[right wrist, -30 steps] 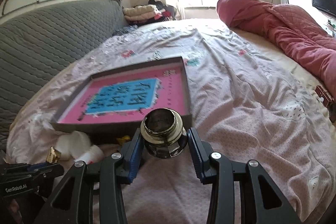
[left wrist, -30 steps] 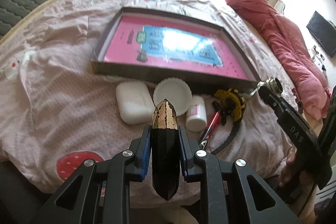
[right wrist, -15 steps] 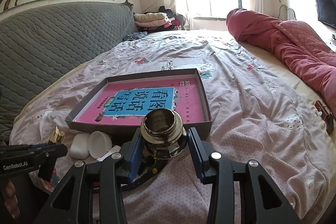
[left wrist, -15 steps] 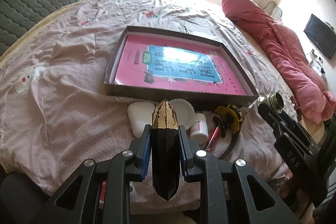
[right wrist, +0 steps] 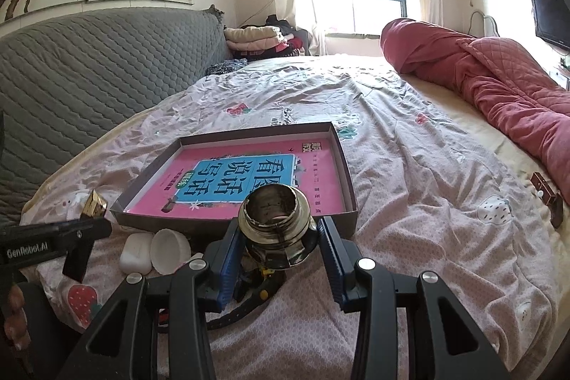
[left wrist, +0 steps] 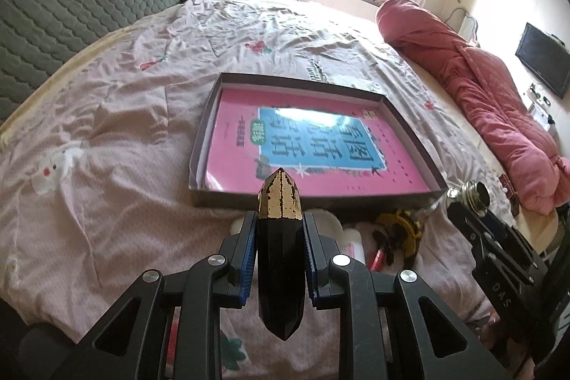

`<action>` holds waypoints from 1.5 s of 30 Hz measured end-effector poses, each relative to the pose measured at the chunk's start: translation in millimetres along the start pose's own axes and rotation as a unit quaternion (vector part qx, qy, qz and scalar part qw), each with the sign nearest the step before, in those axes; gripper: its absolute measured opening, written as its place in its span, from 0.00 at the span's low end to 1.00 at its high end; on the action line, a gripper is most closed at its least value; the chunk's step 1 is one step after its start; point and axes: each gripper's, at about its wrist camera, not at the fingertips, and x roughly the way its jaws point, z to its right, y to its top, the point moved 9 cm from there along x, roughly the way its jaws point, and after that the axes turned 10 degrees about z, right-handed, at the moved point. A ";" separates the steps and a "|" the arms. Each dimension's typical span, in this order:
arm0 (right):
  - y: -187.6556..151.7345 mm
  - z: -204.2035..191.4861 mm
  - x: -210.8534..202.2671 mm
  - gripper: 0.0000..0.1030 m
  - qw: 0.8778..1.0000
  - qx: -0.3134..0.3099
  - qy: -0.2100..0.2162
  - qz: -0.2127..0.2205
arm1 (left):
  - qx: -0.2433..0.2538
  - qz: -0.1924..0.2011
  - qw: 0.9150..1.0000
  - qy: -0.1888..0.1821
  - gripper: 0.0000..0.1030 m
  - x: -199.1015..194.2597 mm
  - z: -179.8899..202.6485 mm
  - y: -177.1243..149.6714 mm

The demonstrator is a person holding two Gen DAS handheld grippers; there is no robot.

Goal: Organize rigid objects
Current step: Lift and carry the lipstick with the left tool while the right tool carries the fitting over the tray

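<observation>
Both grippers have lifted a little since a second ago, so the shallow box [left wrist: 199, 145] on the bed [left wrist: 117, 145] now sits lower in each view.

The left gripper [left wrist: 280, 237] is clamped tight on a black faceted piece with a worn gold tip [left wrist: 280, 259], held above the bed's near edge. The right gripper [right wrist: 278, 239], jaws about half apart, grips a round brass-coloured fitting [right wrist: 276, 223] just before the box. A white case [right wrist: 134, 250], white cup [right wrist: 169, 246] and yellow tape measure [left wrist: 397, 230] lie beside the box's near wall.
</observation>
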 end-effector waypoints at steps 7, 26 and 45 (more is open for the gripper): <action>3.2 5.1 12.1 0.41 1.000 0.005 -0.002 0.002 | -0.004 -0.007 1.000 0.007 0.23 19.9 -9.5 13.2; 15.2 8.8 62.4 0.41 1.000 -0.007 0.000 0.003 | -0.008 -0.032 0.999 -0.005 0.23 75.0 -21.1 44.7; 7.9 14.0 95.8 0.41 1.000 -0.013 0.001 -0.026 | 0.010 -0.064 0.998 0.008 0.22 117.3 -10.6 35.1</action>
